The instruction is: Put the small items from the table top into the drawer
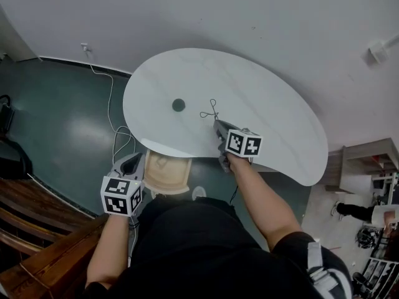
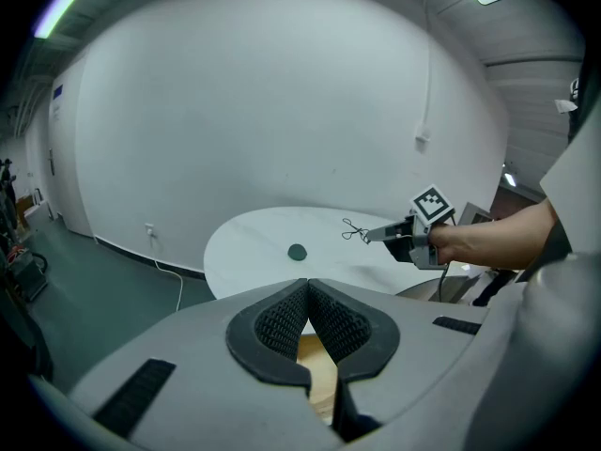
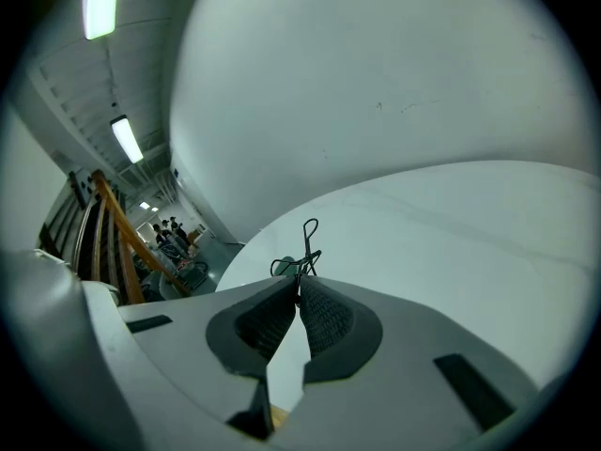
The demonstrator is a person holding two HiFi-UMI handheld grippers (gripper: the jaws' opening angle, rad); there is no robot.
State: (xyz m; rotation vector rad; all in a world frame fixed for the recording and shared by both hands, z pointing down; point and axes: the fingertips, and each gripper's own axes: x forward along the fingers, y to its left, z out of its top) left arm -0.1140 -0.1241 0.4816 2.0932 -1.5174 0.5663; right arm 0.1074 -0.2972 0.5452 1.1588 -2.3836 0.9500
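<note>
- Table point(image 1: 274, 104): one, white, bean-shaped.
- Small items at the table: two. One dark round disc point(image 1: 179, 104) near the table's middle, one wire clip point(image 1: 209, 112) just right of the disc.
- Drawer point(image 1: 165, 173): one, wooden, open under the table's near edge.
- Grippers: two. Left gripper point(image 1: 132, 165) by the drawer, right gripper point(image 1: 217, 124) over the table's near edge.
- Marker cubes: two, one per gripper.
- Cable point(image 1: 111, 92): one, on the floor left of the table.
- People point(image 3: 169, 228) far beyond the table: maybe three, too small to count surely.

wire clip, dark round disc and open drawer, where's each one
wire clip point(image 3: 303, 263), right gripper view, where its wire loops meet
dark round disc point(image 1: 179, 104), head view, its centre
open drawer point(image 1: 171, 179), head view, bare wooden floor
</note>
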